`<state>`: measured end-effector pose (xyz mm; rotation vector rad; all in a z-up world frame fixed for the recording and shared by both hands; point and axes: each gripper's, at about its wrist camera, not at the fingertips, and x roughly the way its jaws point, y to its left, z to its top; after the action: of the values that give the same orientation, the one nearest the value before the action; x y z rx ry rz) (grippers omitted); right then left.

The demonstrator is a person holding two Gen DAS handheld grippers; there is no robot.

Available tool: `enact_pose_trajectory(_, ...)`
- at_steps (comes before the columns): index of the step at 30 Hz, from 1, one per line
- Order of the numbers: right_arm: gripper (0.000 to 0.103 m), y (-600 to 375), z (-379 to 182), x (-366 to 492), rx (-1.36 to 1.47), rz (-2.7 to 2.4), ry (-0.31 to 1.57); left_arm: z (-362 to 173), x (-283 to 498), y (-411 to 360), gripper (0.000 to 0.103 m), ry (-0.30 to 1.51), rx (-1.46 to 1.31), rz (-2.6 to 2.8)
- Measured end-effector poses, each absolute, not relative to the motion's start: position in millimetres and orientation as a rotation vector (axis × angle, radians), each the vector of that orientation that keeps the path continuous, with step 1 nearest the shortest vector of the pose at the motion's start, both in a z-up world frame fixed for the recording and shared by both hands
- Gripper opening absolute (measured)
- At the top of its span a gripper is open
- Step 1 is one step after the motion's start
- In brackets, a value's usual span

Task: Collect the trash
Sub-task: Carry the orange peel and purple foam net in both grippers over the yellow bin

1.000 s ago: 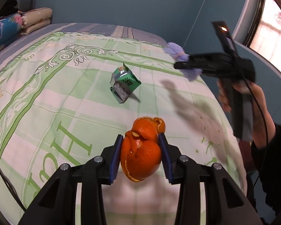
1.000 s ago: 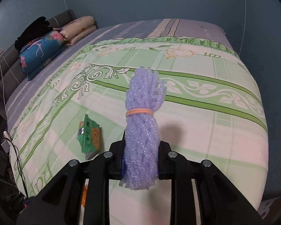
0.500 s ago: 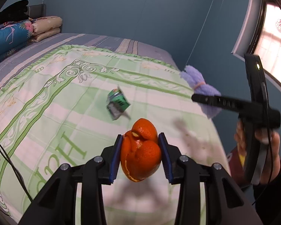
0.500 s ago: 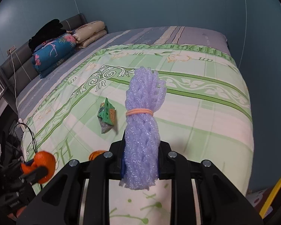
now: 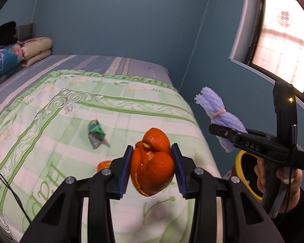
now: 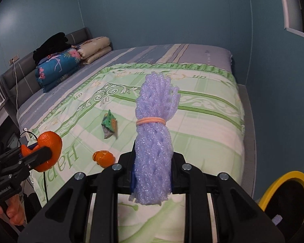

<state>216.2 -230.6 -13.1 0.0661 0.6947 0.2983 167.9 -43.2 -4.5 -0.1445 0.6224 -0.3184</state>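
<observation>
yellow bin rim [image 6: 289, 184] cut off at frame edge, inside dark.

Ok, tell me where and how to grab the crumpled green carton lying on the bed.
Grip the green carton across its narrow flattened sides near the middle, coming from above. It lies crushed and tilted on the blanket, one pointed corner up, so a top-down pinch probably holds better than a side approach.

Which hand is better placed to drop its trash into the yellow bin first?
Right, probably. The right gripper holds the purple foam net beside the yellow bin. The left gripper, with orange peel, is over the bed.
</observation>
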Motion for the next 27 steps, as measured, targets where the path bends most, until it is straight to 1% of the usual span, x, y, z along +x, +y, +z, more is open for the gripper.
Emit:
enact_pose_trajectory(18,0.022,-381,-10,137,0.182,0.017,0.614,30,155,-172,0.036,0.564,0.0,-0.549)
enact_pose_trajectory(27,0.022,-449,-35,108,0.24,-0.125,0.637,25,158,-257,0.036,0.577,0.072,-0.693)
